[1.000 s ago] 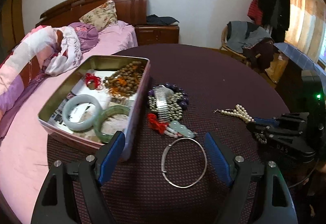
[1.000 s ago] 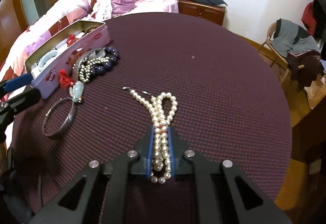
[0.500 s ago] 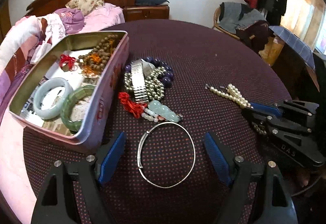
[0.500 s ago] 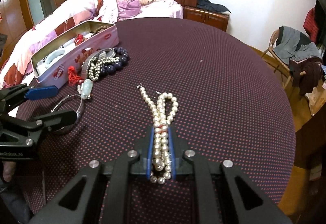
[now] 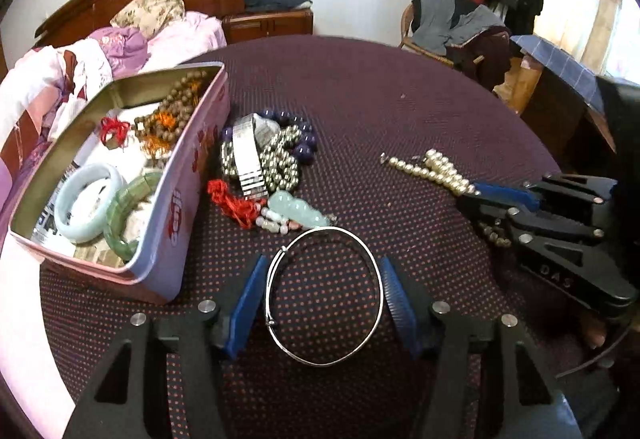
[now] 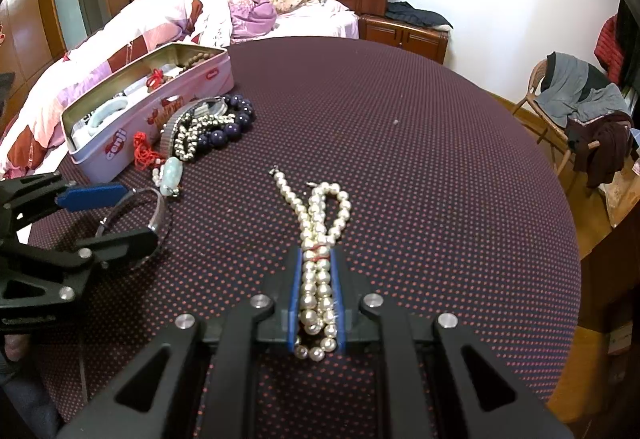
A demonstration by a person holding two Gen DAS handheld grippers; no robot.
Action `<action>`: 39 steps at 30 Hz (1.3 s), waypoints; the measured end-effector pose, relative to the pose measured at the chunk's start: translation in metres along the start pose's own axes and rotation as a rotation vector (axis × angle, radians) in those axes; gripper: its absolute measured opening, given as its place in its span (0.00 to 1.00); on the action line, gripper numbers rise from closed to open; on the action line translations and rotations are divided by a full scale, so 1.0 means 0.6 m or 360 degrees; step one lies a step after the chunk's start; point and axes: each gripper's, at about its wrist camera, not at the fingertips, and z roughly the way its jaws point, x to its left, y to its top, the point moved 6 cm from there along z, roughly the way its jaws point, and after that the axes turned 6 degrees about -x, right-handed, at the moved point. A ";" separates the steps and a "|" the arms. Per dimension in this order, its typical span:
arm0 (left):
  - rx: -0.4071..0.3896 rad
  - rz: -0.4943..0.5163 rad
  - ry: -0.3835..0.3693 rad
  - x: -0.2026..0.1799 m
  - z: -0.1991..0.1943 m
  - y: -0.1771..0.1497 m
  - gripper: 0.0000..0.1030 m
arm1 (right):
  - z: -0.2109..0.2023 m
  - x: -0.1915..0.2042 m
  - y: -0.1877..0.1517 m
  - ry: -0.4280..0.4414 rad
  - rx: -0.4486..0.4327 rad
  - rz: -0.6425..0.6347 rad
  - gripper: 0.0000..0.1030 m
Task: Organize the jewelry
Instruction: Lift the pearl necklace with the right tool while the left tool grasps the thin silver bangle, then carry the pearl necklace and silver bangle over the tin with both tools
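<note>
Since the earlier frames the left hand-held gripper (image 5: 322, 295) has come in over the bangle (image 5: 323, 295), and its jaws have just been closing: the thin silver ring now lies flat on the bench (image 5: 400, 111) between the two blue pads (image 5: 247, 303), which stand just outside its rim. Whether either pad already touches the wire I cannot tell, but nothing shows a firm squeeze, so I read them as partly open around it.

The right hand-held gripper (image 6: 318, 295) is narrow and clamped on the pearl strand (image 6: 320, 239), whose doubled end trails forward onto the cloth.

Left of the bangle stands the open tin (image 5: 188, 175), holding two jade bangles, brown beads and a red knot. Between tin and bangle sits a heap (image 5: 264, 159) of a watch band, metal and dark beads, a red tassel and a pale jade pendant; the pendant nearly meets the ring's far edge.

The bangle looks light, stiff and springy, with a smooth, slippery wire. Pinching across its width probably flexes it or lets it pop out; a gentle squeeze should do, though gripping one side of the rim would likely hold better. The pearls are limp and will dangle, so they need support over the tin.
</note>
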 end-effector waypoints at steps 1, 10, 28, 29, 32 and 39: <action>-0.0022 0.0002 -0.0006 -0.001 -0.005 0.004 0.58 | 0.000 0.000 0.000 0.0000 0.0000 0.0000 0.16; -0.0197 0.0048 0.0024 0.004 -0.043 0.033 0.58 | -0.002 0.000 0.001 0.0013 -0.0004 0.0005 0.16; -0.0371 -0.0010 0.0137 0.069 -0.093 0.083 0.58 | -0.015 -0.010 0.007 0.0066 -0.0049 0.0054 0.15; -0.0377 -0.0018 0.0146 0.075 -0.095 0.086 0.58 | -0.016 -0.010 0.009 0.0074 -0.0051 0.0062 0.15; -0.0395 -0.0036 0.0167 0.090 -0.100 0.092 0.58 | -0.025 -0.011 0.020 0.0080 -0.0082 0.0070 0.15; -0.0421 -0.0084 0.0183 0.122 -0.112 0.104 0.58 | -0.048 -0.012 0.054 0.0105 -0.0152 0.0099 0.15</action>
